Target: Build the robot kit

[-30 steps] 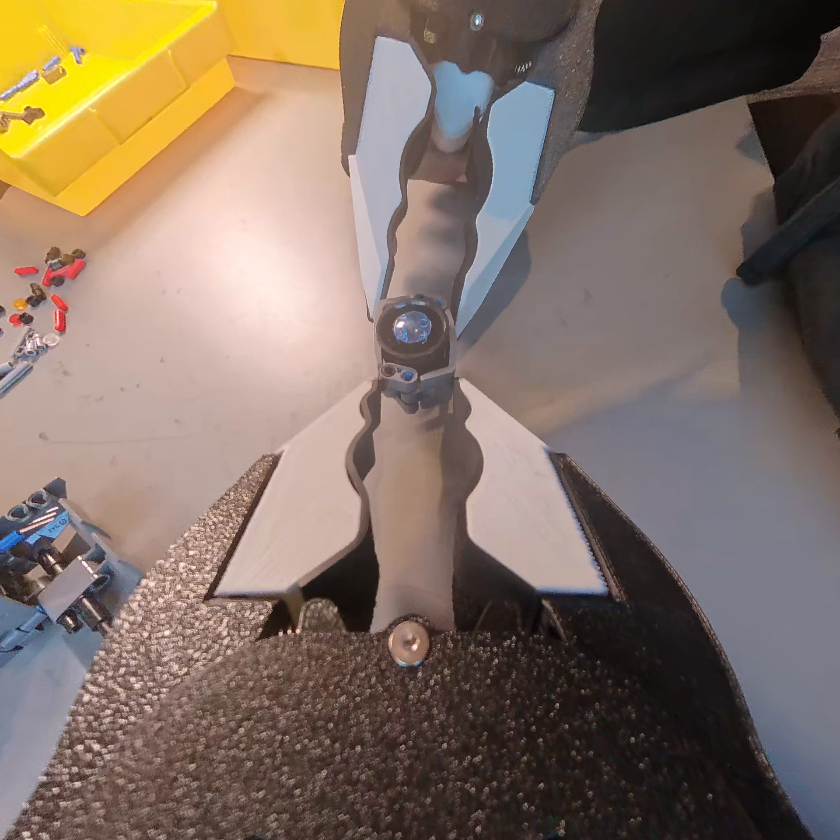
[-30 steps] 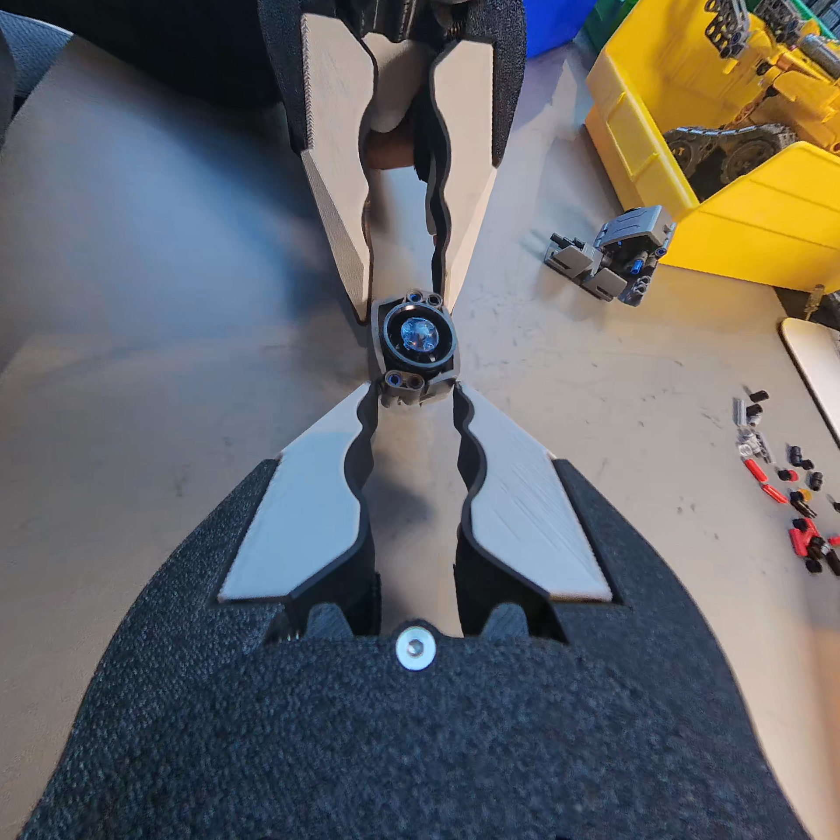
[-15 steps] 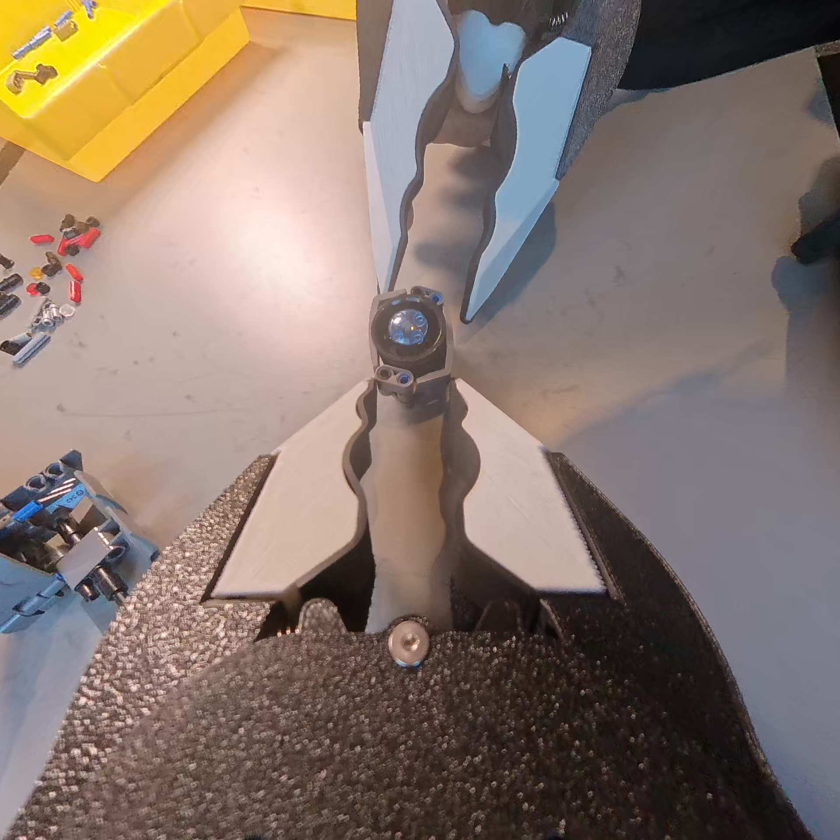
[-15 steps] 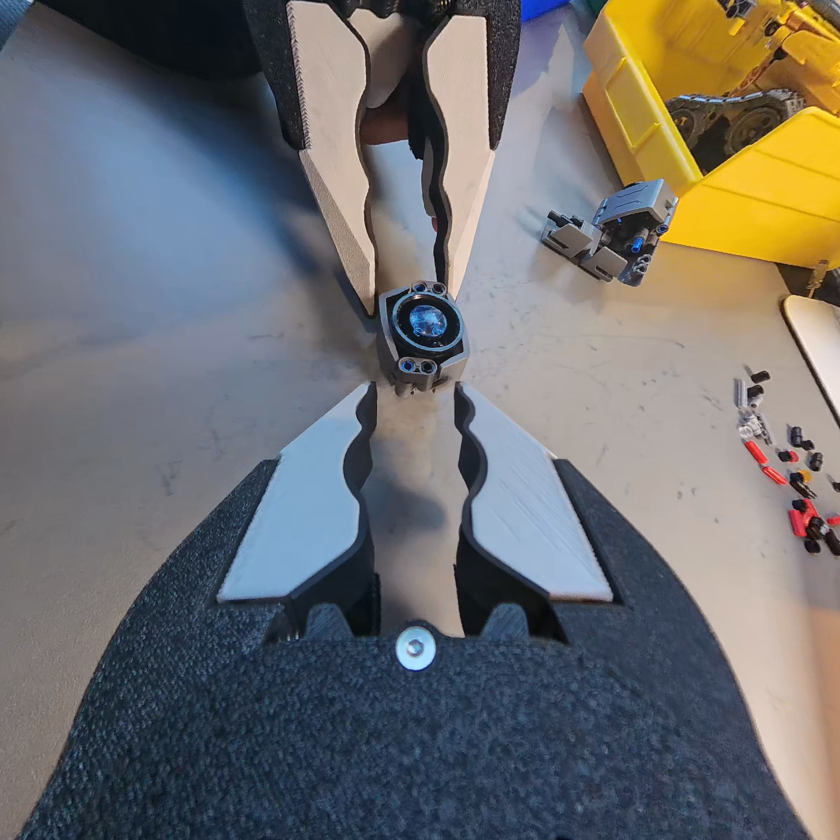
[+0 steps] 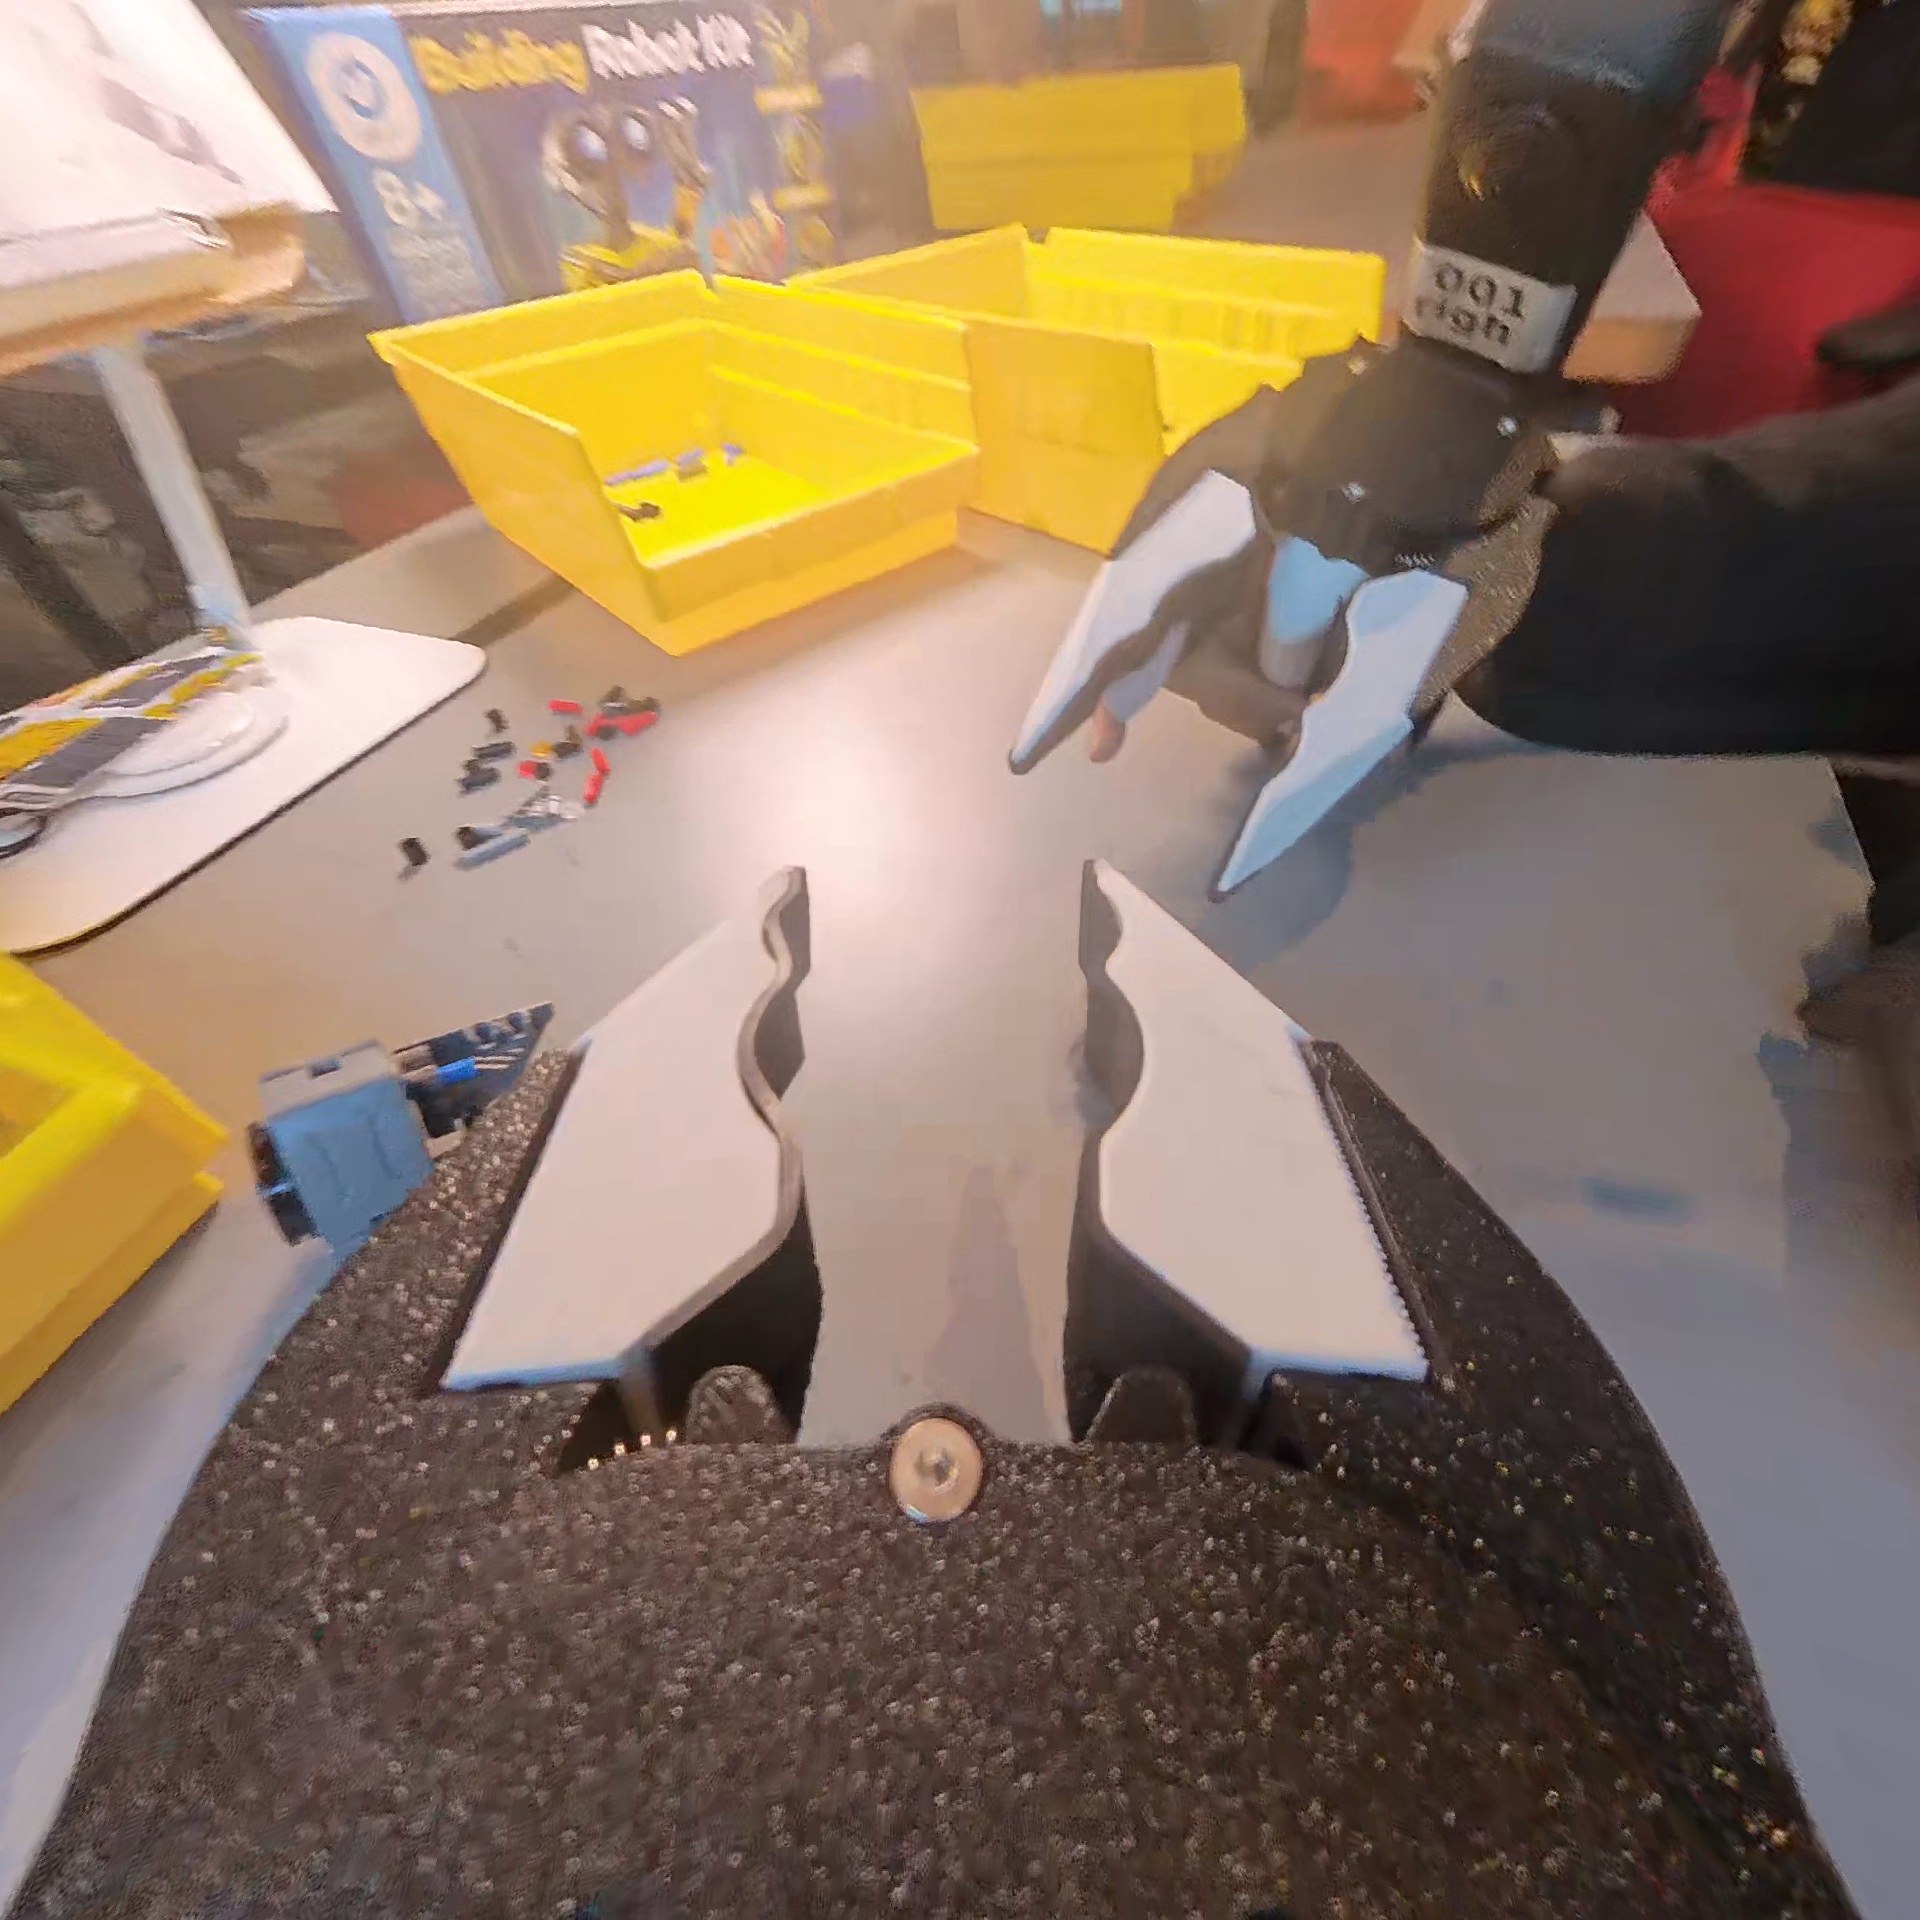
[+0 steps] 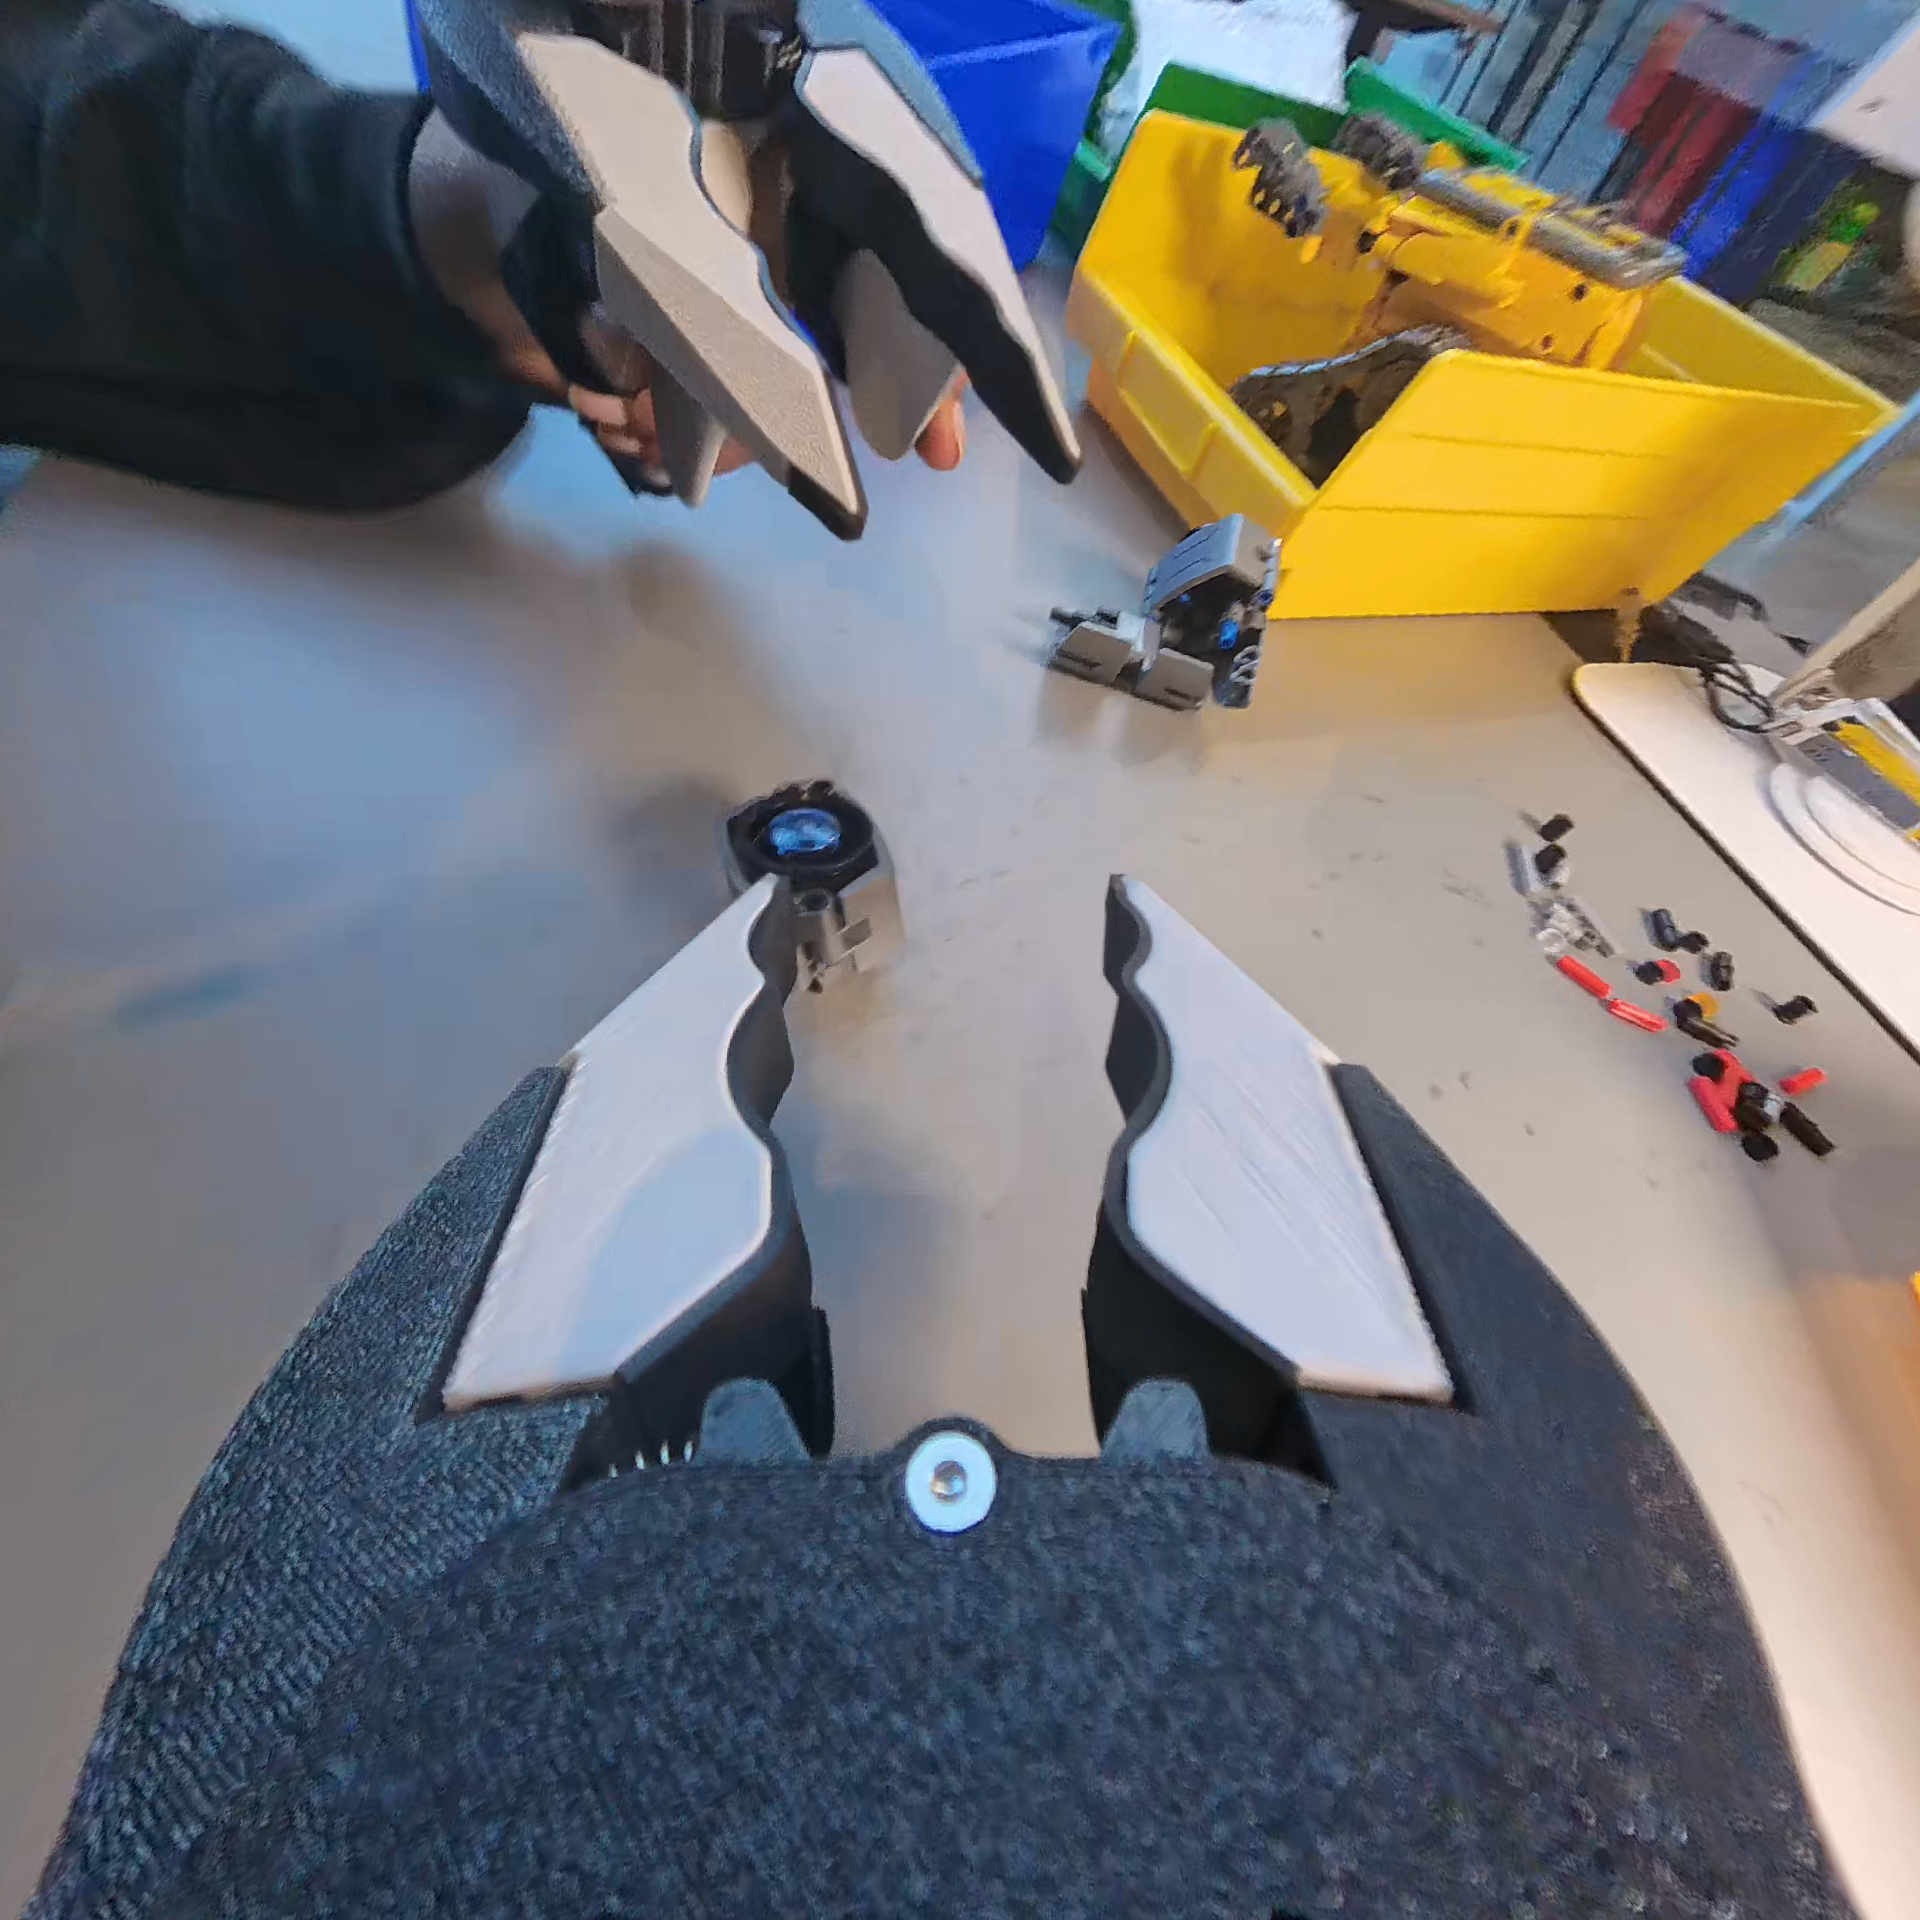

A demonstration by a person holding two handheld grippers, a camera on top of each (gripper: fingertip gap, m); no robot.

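Grey and lightly scuffed, the smooth tabletop (image 6: pixel 312 790) carries a workshop clutter of parts and bins. Both grippers hang above it with nothing in them. The left gripper (image 5: pixel 943 883) has its pale grey fingers spread wide, only bare table showing between them; the right gripper (image 6: pixel 940 894) is likewise released, jaws well apart. In the right wrist view a small grey block with a round black ring and a blue lens on top (image 6: pixel 805 857) sits on the table, just beside the tip of the right gripper's left finger; whether the tip touches it I cannot tell. The left gripper shows farther off there, raised and tilted down, held in a hand in a black sleeve. Beyond lies a grey brick assembly with blue pins (image 6: pixel 1174 623), next to a yellow plastic bin holding a yellow tracked model (image 6: pixel 1538 488). A scatter of small red and black pins (image 6: pixel 1704 1018) lies to the right, near a white lamp base (image 6: pixel 1714 790). Another open yellow bin (image 5: pixel 707 457) stands in the left wrist view.
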